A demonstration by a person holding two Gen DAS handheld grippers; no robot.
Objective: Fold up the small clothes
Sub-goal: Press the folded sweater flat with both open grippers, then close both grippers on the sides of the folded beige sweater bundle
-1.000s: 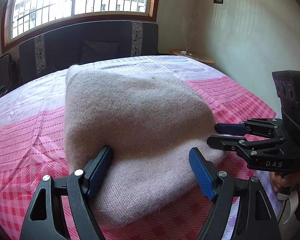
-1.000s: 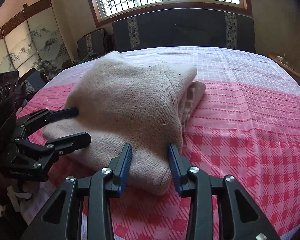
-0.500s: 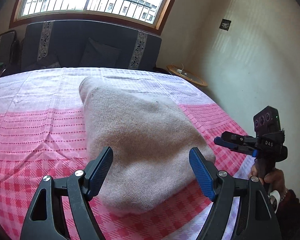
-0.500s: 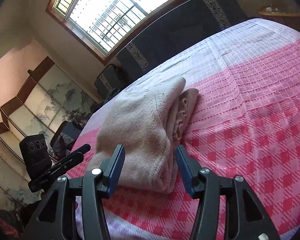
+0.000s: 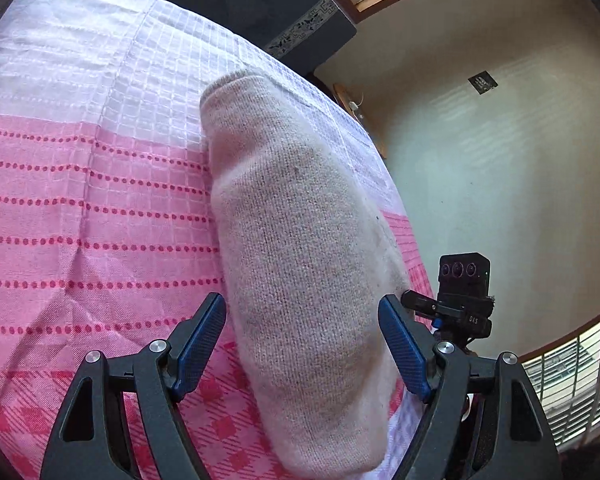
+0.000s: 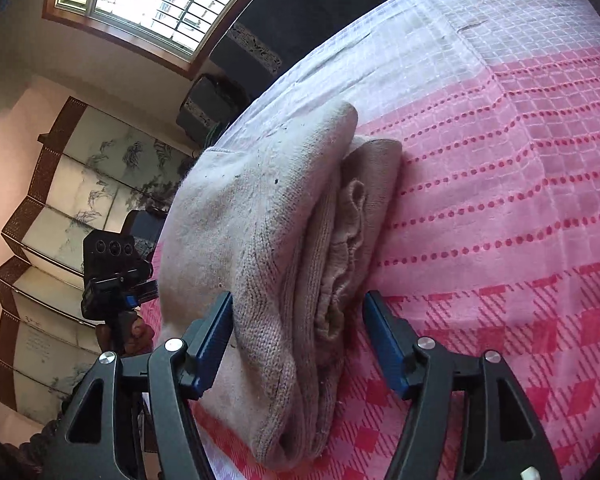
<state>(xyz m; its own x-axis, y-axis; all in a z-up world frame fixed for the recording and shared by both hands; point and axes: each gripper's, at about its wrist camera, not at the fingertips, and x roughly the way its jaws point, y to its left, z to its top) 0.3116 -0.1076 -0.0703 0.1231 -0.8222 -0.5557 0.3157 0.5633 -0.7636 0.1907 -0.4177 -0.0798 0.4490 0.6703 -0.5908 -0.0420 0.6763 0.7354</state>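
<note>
With both grippers spread astride the folded sweater (image 6: 284, 264) on the bedspread (image 6: 500, 208), left gripper (image 5: 302, 354) wide, right gripper (image 6: 298, 342) just opened, nothing pinched; you're finishing. Next, back off toward six o'clock.

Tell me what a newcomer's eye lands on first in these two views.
First, the folded beige sweater, a thick bundle lying on the pink checked bedspread; the right wrist view shows its stacked layers at the open edge. Next, the blue-padded jaws of both the left gripper and the right gripper, standing apart on either side of the bundle without squeezing it.
</note>
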